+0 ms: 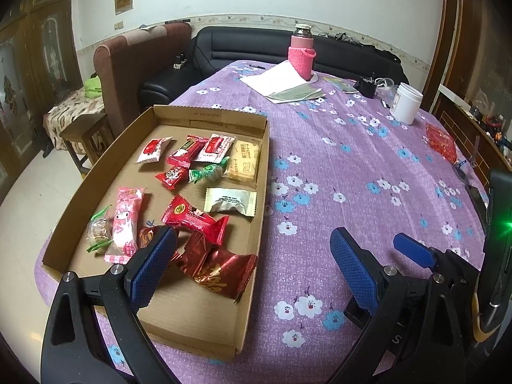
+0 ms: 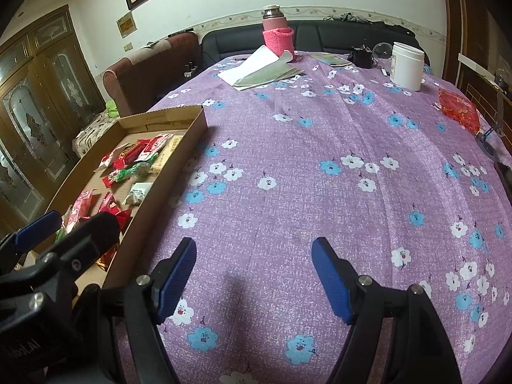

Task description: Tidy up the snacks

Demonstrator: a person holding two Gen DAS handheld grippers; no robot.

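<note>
Matt cardboard tray point(image 1: 252, 172), glossy foil snacks point(image 1: 220, 267), woven tablecloth point(image 1: 352, 166)

I count twelve wrapped snacks point(image 1: 195, 220) in one cardboard tray point(image 1: 249, 281), by my left fingers point(image 1: 150, 268). Ahead of both fingers stand one white jar point(image 1: 405, 103) and one pink-sleeved flask point(image 1: 302, 52), beside one paper stack point(image 1: 281, 81).

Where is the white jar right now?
The white jar stands at the table's far right, beside a small black object, far from the cardboard tray.

Wrapped snacks point(image 1: 195, 192) lie loose in cardboard tray point(image 1: 260, 166).
</note>
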